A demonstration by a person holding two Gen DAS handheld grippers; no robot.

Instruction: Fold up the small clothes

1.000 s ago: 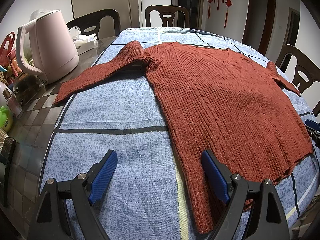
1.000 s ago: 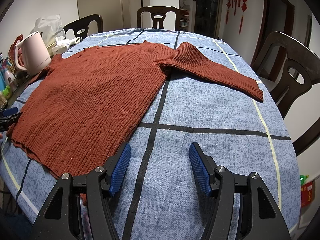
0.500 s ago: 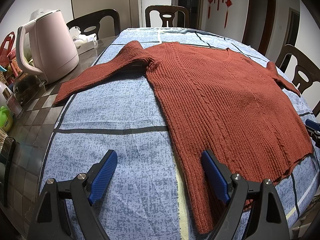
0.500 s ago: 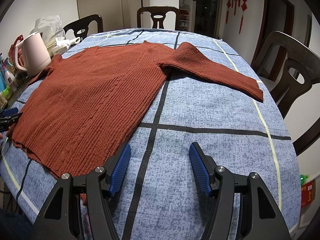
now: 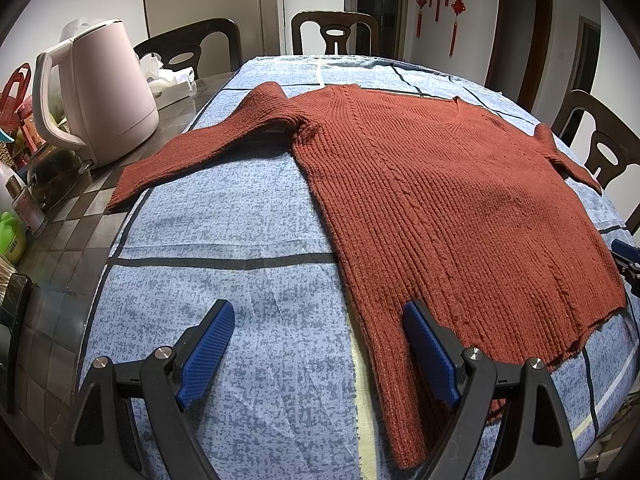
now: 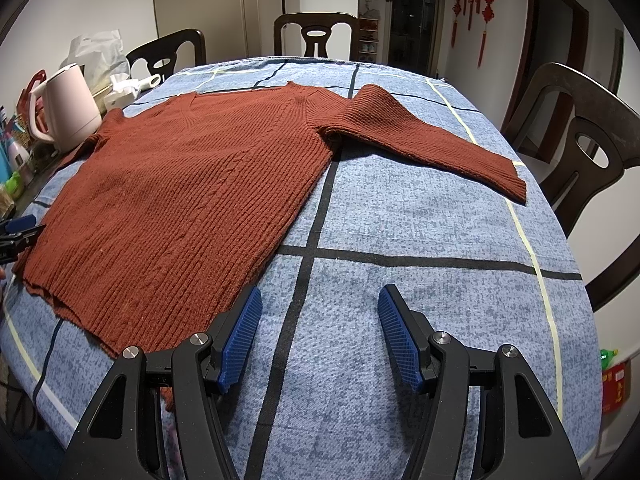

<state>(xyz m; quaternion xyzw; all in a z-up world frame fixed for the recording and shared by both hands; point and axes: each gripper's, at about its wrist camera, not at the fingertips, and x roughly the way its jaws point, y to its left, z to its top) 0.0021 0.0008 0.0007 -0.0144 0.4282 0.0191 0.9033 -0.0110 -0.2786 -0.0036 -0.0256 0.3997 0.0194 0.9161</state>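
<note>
- One rust-red knitted sweater (image 5: 448,200) lay flat and face up on the table, ribbed lengthwise with a cable twist running down the body and a shallow V neck at the far end.
- Both sleeves were spread outward: the left sleeve (image 5: 200,152) angled toward the near left, its cuff reaching past the cloth edge onto the dark tabletop; the right sleeve (image 6: 424,136) ran out to the right, bunched into a soft hump at the shoulder.
- The hem at the near edge looked slightly wavy and uneven.
- Beneath it, a blue mottled tablecloth (image 6: 400,216) carried dark and pale-yellow grid lines.
- The left gripper (image 5: 320,356) hovered low at the near hem with its blue ridged pads spread wide and nothing between them; its right finger (image 5: 430,354) stood over the sweater's near left corner.
- The right gripper (image 6: 320,336) was likewise wide apart and held nothing, its left finger (image 6: 240,340) just beside the sweater's near right corner.
- A smooth pale-pink kettle (image 5: 96,108) stood at the left on the bare tabletop, with dark wooden chairs (image 6: 318,36) around the far side.
</note>
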